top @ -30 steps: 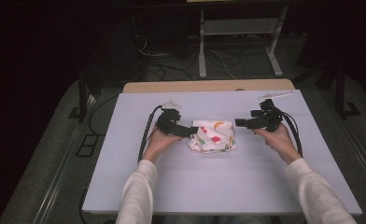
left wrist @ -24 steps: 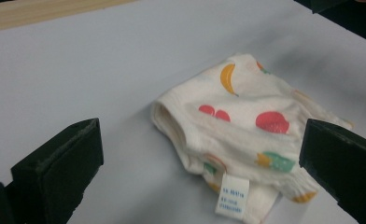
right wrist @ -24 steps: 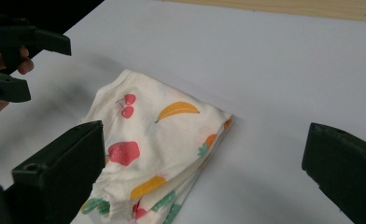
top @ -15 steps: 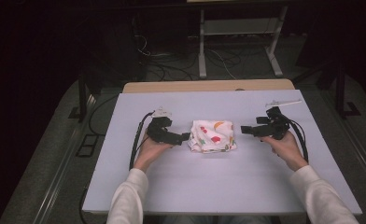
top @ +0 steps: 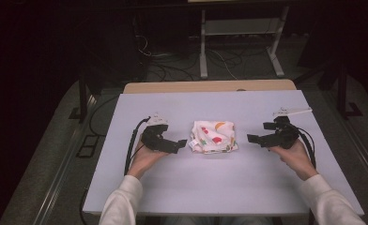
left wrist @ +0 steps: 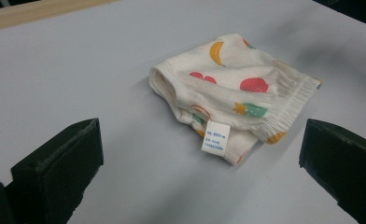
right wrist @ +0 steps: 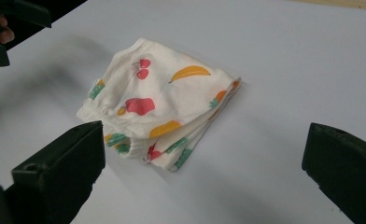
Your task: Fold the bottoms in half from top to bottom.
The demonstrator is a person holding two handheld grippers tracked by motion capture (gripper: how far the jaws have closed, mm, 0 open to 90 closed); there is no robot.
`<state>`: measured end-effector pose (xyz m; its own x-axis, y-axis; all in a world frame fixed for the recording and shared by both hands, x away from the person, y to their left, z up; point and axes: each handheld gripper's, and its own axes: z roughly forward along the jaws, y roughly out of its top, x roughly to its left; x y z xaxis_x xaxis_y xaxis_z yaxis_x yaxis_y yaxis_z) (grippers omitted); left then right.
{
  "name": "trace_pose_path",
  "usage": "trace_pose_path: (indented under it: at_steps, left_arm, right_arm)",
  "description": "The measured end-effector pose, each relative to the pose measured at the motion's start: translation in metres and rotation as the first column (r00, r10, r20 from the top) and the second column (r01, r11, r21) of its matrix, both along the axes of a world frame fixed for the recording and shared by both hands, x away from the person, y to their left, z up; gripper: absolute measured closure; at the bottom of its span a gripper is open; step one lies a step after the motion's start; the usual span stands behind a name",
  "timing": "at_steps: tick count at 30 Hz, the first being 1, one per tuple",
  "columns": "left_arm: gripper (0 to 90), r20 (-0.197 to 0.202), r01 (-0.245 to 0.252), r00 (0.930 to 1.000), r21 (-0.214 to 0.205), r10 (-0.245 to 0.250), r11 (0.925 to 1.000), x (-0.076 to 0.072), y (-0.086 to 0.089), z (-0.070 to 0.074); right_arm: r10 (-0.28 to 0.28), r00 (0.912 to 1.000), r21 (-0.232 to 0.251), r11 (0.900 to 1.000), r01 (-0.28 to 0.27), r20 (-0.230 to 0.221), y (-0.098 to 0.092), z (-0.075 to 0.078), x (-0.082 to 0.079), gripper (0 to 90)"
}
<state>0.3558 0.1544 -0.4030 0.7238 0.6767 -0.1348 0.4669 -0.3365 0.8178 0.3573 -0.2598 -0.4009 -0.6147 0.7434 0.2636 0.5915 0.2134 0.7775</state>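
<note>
**Folded shorts lie between my two open grippers, left one closer**

Starting at the left of the high view, my left gripper (top: 181, 143) rests low over the desk (top: 219, 187) with its fingers pointing right, straight at the cloth. From the left gripper view I see both black fingers (left wrist: 59, 163) spread wide with nothing between them; the bundle sits ahead of them and slightly right of centre, its small white care label (left wrist: 215, 137) facing me.

In the middle lies the folded fruit-print shorts (top: 214, 137), a compact, roughly square bundle flat on the desk, the elastic waistband along the edge nearest me. It has no strong long axis as folded; if anything it runs a touch wider left to right.

At the right, my right gripper (top: 253, 138) points left toward the bundle, fingers (right wrist: 64, 163) likewise wide apart and holding nothing. In the right gripper view the shorts sit ahead and left of centre, waistband (right wrist: 107, 116) toward the near finger.

My judgement: the left fingertips are just beside the bundle's left edge, while the right ones stand a clearer gap off its right edge. So the left hand is the nearer one; a short push to the right would reach the cloth first.
</note>
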Motion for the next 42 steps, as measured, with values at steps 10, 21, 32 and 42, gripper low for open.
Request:
trace_pose_path:
  at_steps: [10,21,32,42]
  left_arm:
    - [0.0,0.016,0.005,0.9999,0.006,-0.005,1.0000,-0.019,0.005,0.000]
    - [0.0,0.010,-0.010,0.9999,0.019,0.010,0.9998,-0.036,0.022,-0.015]
    - [0.0,0.035,-0.008,0.9994,0.009,0.007,0.9999,-0.060,0.033,-0.021]
    - [0.0,0.065,-0.007,0.9979,0.014,0.007,0.9999,-0.080,0.043,-0.022]
  right_arm:
    - [-0.003,0.9999,-0.021,0.9998,0.003,0.011,0.000,-0.008,-0.023,0.0]
    - [0.024,0.9997,-0.035,0.9991,-0.024,0.009,-0.001,-0.021,-0.047,0.0]
    - [-0.001,0.9997,-0.019,0.9998,0.001,0.024,-0.012,-0.029,-0.070,0.0]
    - [-0.003,0.9994,-0.024,0.9997,0.004,0.035,-0.021,-0.032,-0.091,0.0]
